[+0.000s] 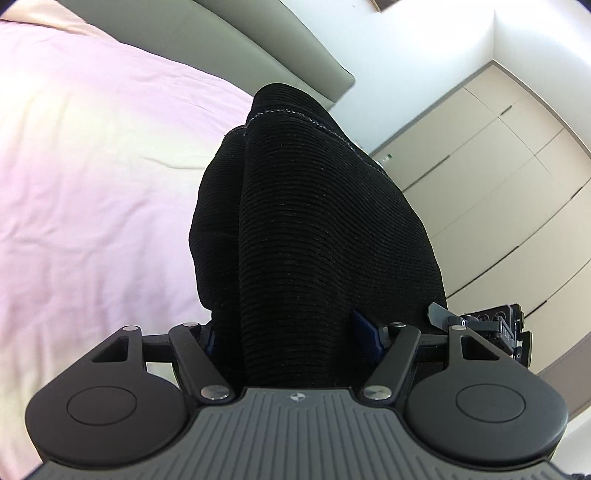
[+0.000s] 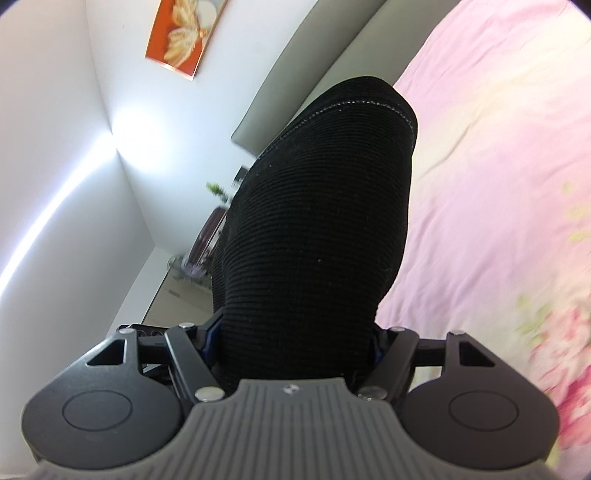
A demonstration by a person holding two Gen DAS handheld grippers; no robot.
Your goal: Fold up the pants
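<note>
**Ana:** Left wrist view first: the left gripper [image 1: 291,332] has its jaws drawn in against a thick bunch of the black pants [image 1: 314,229], and the ribbed knit fills the whole gap between them. A blue fingertip pad [image 1: 365,336] peeks out on the right side of the cloth.

**Ben:** And the fabric rises straight up ahead of the camera, a pale stitched seam curving across near the top. The pink bedsheet [image 1: 92,177] spreads out to the left, beyond the cloth rather than against it from this angle.

**Ana:** Grey headboard [image 1: 258,48] along the top, beige wardrobe doors [image 1: 498,166] off to the right. There's the edge of another black device low on the right, just past the gripper's own frame.

**Ben:** Over to the right wrist view. Same story: the right gripper [image 2: 295,339] is clamped onto the pants [image 2: 317,221], jaws pressed to both sides of the bundle, nothing but black knit between them.

**Ana:** The fingertips themselves are mostly buried, just a sliver of blue on the left edge. The stitched hem line runs over the top of the fold here too.

**Ben:** The bedsheet [image 2: 498,184] is on the right this time, pink with a floral print toward the lower corner. On the white wall upper left, an orange picture [image 2: 184,33] with pale flowers, and a small green plant [image 2: 218,192] just beside the cloth's left edge.

**Ana:** Whether the far end of the pants touches the bed, I cannot tell.
</note>
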